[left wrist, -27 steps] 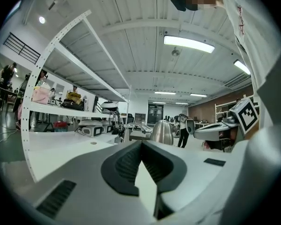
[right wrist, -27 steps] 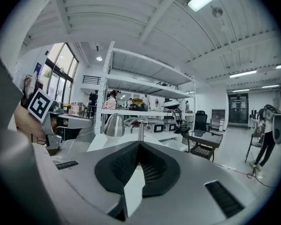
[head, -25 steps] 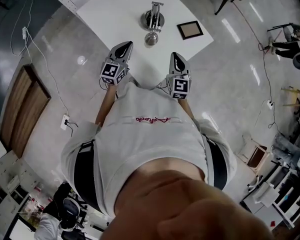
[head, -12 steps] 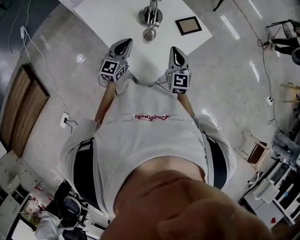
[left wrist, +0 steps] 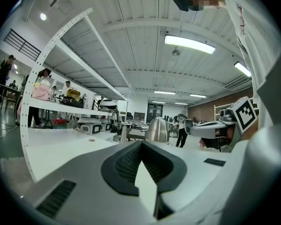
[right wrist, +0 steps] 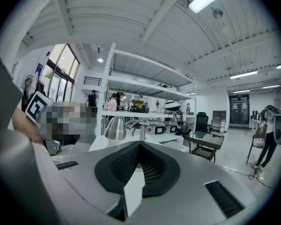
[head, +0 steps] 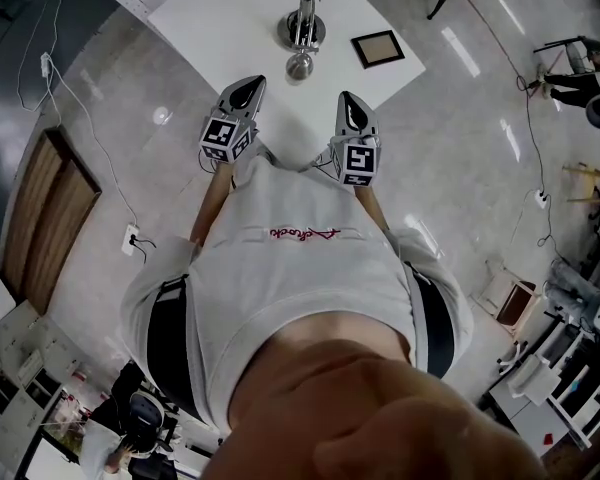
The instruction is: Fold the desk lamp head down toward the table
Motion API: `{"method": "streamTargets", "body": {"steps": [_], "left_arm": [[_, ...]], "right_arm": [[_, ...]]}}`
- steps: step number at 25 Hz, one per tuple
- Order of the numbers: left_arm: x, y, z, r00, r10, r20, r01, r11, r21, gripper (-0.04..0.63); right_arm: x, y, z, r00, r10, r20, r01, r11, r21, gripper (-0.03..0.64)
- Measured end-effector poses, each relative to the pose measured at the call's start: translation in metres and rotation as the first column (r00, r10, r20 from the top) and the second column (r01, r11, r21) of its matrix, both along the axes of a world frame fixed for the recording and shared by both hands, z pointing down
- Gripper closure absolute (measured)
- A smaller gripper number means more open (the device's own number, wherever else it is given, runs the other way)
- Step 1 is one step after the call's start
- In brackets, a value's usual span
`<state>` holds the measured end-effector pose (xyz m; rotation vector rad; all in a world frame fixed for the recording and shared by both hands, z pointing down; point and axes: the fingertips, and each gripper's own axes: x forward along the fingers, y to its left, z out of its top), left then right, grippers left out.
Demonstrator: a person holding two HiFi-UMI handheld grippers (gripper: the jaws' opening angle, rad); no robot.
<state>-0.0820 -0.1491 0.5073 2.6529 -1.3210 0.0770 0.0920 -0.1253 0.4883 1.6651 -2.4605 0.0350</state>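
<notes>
The chrome desk lamp point(head: 302, 30) stands on the white table point(head: 220, 18), its round base at the back and its dome-shaped head point(head: 300, 66) hanging low toward me. In the left gripper view the lamp head point(left wrist: 158, 129) shows just beyond the jaws. In the right gripper view the lamp head point(right wrist: 115, 128) hangs left of the upright arm point(right wrist: 140, 129). My left gripper point(head: 248, 90) and right gripper point(head: 350, 106) hover side by side at the table's near edge, short of the lamp. Both are shut and empty.
A dark picture frame point(head: 378, 48) lies on the table to the right of the lamp. White shelving point(right wrist: 145, 90) with equipment stands behind the table. A black chair point(right wrist: 203, 121) and a low black table point(right wrist: 206, 142) stand on the glossy floor to the right.
</notes>
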Motion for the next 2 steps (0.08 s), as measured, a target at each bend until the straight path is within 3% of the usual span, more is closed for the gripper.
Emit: {"method": "streamTargets", "body": {"steps": [2], "left_arm": [[-0.0020,-0.0023,0.0009,1.000,-0.001,0.000,0.001,1.000,0.000,0.568]], "right_arm": [[-0.0021,-0.0023,0.0012,1.000,-0.002,0.000,0.002,1.000,-0.004,0.601]]}}
